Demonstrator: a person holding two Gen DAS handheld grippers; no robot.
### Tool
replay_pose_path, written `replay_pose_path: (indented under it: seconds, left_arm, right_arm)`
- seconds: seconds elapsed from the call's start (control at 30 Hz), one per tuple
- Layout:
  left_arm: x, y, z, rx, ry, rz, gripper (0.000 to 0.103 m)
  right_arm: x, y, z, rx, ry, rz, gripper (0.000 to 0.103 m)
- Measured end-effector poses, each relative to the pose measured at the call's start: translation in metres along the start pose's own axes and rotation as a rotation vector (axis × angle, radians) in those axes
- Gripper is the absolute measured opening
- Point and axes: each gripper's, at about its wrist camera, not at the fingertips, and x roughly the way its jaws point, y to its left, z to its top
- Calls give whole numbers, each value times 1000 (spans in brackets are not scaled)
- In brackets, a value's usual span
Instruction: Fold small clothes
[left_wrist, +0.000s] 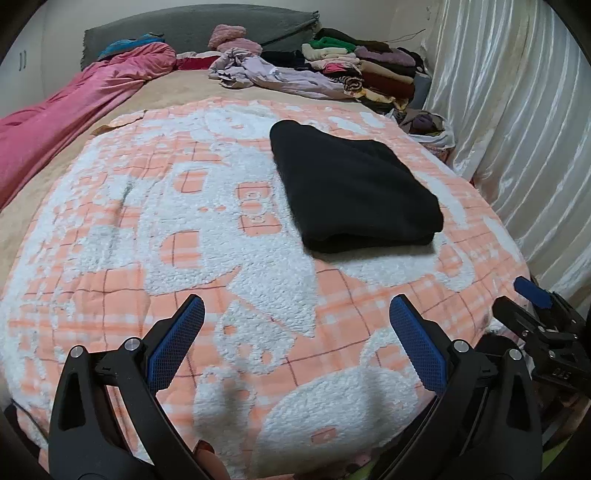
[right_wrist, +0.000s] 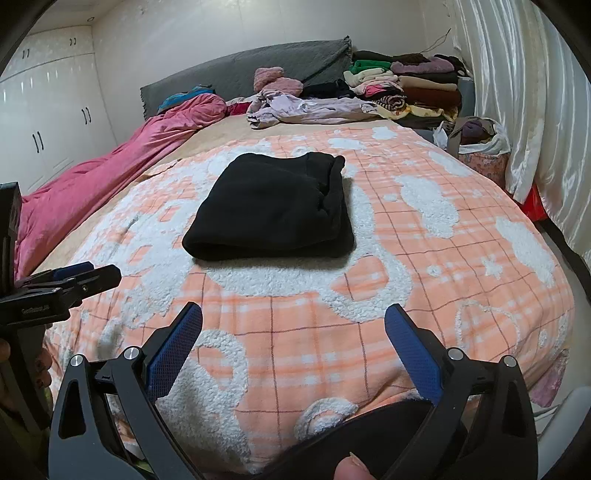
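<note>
A black garment (left_wrist: 351, 188) lies folded into a compact rectangle on the orange-and-white fleece blanket (left_wrist: 184, 229); it also shows in the right wrist view (right_wrist: 273, 210). My left gripper (left_wrist: 297, 306) is open and empty, held back near the front edge of the bed, well short of the garment. My right gripper (right_wrist: 293, 314) is open and empty too, near the front edge. The right gripper shows at the right edge of the left wrist view (left_wrist: 535, 310), and the left gripper at the left edge of the right wrist view (right_wrist: 70, 280).
A pink duvet (right_wrist: 110, 173) lies along the left of the bed. Loose lilac clothes (right_wrist: 306, 107) and a stack of folded clothes (right_wrist: 413, 88) sit at the head. A bag of clothes (right_wrist: 476, 140) stands by the white curtain (right_wrist: 535, 110). White wardrobes (right_wrist: 48, 110) are on the left.
</note>
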Motion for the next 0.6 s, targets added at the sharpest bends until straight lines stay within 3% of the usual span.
replay_pose_path:
  seconds: [0.6]
  left_arm:
    - [-3,2,-1,3,2,3,94]
  right_arm:
    - [-5,-3,1,7,1,-12,98]
